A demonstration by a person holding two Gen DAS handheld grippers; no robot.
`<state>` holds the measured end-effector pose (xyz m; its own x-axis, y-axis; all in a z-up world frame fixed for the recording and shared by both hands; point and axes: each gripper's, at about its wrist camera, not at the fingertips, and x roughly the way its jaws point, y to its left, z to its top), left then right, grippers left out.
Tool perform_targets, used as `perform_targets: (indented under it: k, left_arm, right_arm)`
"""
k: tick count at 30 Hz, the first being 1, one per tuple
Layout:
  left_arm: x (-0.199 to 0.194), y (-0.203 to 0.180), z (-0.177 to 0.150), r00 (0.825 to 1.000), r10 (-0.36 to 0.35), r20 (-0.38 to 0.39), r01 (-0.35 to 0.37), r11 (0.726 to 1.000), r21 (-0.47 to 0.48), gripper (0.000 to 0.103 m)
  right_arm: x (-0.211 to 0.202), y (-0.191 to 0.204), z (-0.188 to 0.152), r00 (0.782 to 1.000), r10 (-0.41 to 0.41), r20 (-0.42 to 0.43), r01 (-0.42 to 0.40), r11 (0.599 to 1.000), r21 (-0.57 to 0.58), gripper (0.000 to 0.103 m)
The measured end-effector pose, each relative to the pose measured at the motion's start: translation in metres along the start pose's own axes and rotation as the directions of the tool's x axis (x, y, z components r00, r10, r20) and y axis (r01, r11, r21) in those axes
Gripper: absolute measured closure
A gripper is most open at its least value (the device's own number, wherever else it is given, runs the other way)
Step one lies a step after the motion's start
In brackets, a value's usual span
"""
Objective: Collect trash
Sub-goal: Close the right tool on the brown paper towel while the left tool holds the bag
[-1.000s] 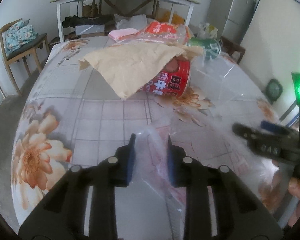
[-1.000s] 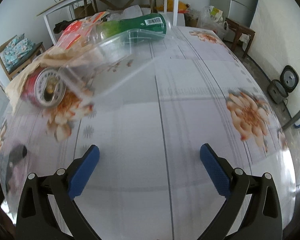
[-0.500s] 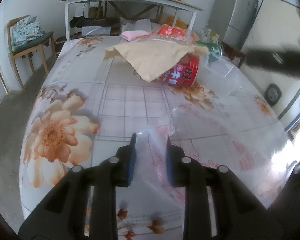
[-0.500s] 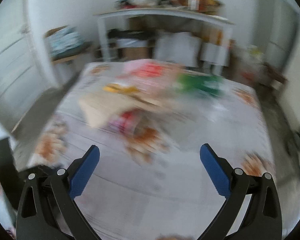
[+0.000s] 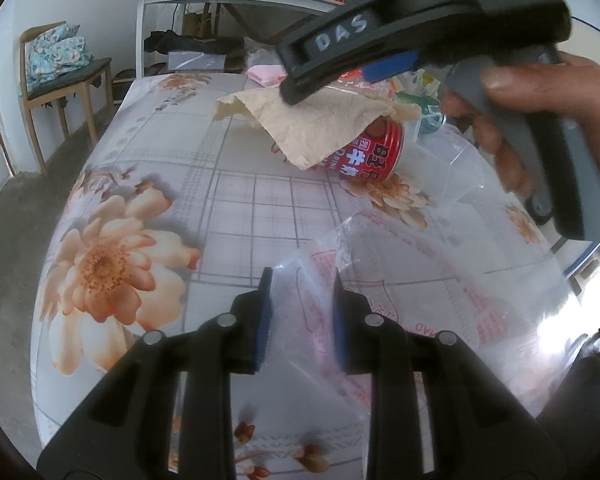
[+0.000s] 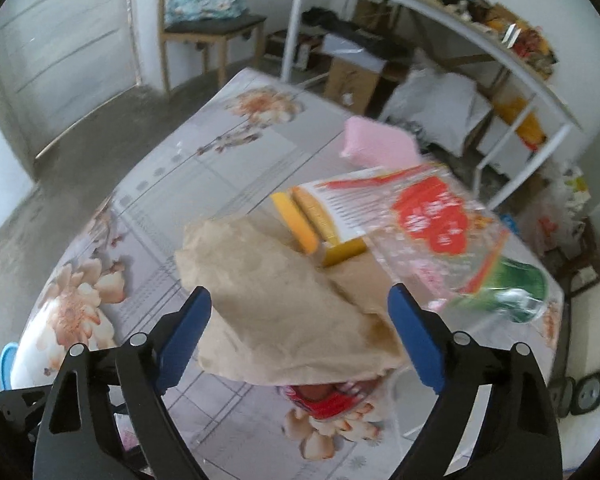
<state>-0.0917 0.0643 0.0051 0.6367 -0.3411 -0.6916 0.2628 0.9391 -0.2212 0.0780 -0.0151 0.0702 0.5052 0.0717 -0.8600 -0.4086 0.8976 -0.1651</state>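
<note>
Left gripper [image 5: 300, 312] low over the floral table [image 5: 148, 184], blue pads narrowed onto a bunched edge of the clear plastic bag [image 5: 420, 280] with pink print; bag spreads flat to the right on the tabletop, nothing visible inside it. Further back, trash pile: brown paper sheet [image 5: 316, 128] draped over a red can [image 5: 370, 152] lying on its side, can's open end not readable from this view. Green bottle [image 5: 420, 104] and clear plastic just right of the can. Right gripper [image 6: 300, 312] hangs above the pile, jaws spread wide, holding nothing, the brown paper between and below the pads. Behind the paper: yellow box [image 6: 320, 220], red-print clear wrapper [image 6: 432, 224], pink packet [image 6: 376, 144]. Wooden chair [image 5: 64, 76] at far left by the wall
</note>
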Motion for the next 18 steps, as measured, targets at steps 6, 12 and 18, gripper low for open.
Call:
perform_targets:
  k: [6, 12, 18]
  left_arm:
    - [0.000, 0.002, 0.000, 1.000, -0.016, 0.002, 0.016, 1.000, -0.013, 0.077]
    - [0.000, 0.001, -0.001, 1.000, -0.022, 0.002, 0.022, 1.000, -0.014, 0.076]
    - [0.001, 0.001, -0.001, 1.000, -0.018, 0.000, 0.018, 1.000, -0.009, 0.075]
  right_arm:
    - [0.015, 0.005, -0.007, 0.998, 0.024, -0.051, -0.026, 0.999, -0.033, 0.038]
    - [-0.003, 0.002, -0.008, 0.997, 0.073, 0.016, -0.073, 0.997, -0.009, 0.068]
    - [-0.010, -0.007, -0.006, 0.996, 0.079, 0.041, -0.081, 0.996, 0.031, 0.101]
